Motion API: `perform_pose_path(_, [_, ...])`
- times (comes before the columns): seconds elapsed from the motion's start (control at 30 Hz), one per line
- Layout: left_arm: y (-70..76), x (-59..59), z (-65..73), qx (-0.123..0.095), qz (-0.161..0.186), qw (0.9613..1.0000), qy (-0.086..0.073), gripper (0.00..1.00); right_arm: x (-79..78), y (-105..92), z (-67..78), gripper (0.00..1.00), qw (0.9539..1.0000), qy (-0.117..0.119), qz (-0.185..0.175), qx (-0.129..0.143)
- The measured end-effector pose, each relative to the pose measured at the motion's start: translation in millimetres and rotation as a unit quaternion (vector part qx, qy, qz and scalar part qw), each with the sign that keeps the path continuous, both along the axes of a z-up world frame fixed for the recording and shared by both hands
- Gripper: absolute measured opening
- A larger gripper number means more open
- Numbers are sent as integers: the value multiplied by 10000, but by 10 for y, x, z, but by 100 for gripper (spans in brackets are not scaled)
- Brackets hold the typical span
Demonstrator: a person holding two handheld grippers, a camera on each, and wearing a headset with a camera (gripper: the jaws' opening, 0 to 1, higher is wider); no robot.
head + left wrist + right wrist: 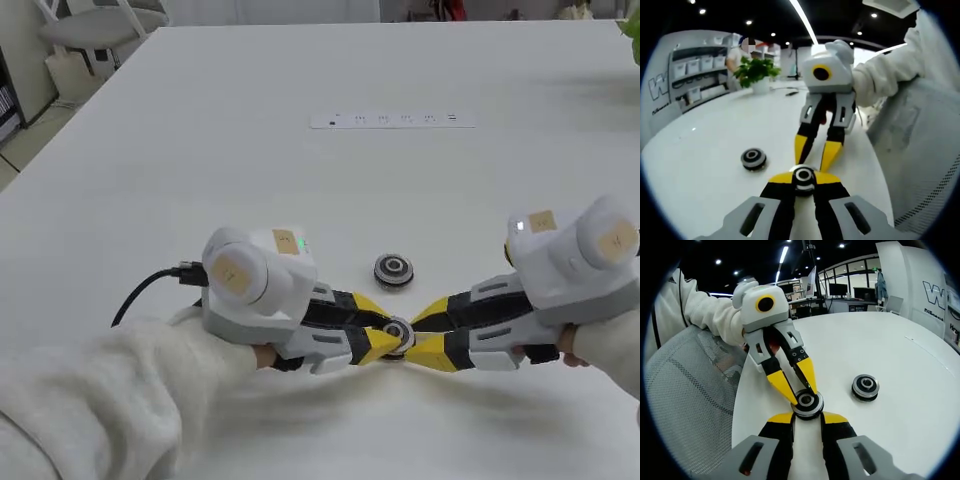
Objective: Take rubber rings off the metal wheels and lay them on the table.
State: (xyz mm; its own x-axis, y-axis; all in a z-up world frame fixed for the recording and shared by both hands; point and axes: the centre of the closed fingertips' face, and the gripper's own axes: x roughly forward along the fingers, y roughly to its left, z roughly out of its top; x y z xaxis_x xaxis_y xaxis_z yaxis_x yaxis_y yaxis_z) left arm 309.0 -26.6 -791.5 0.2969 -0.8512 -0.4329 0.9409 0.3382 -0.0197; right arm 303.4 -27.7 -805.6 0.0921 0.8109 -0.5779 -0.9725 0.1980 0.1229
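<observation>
Head view: on a white desk (300, 200) in a bright office, the left hand-held gripper (383, 338) and right hand-held gripper (413, 338) both clamp one wheel (397, 331); a second wheel (393, 270) lies just behind it.

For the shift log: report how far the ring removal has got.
Done: nothing yet, both wheels wear their dark rings. In hand: left hand-held gripper and right hand-held gripper clamp one wheel together. Left: stripping it, then the second wheel on the table.
</observation>
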Motion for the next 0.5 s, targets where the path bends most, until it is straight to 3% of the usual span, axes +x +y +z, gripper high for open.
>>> perform_pose_path(0.5, [5,-1,9,-87,18,10000,-39,14,-11,-13,1,13,10000,-13,9,-39])
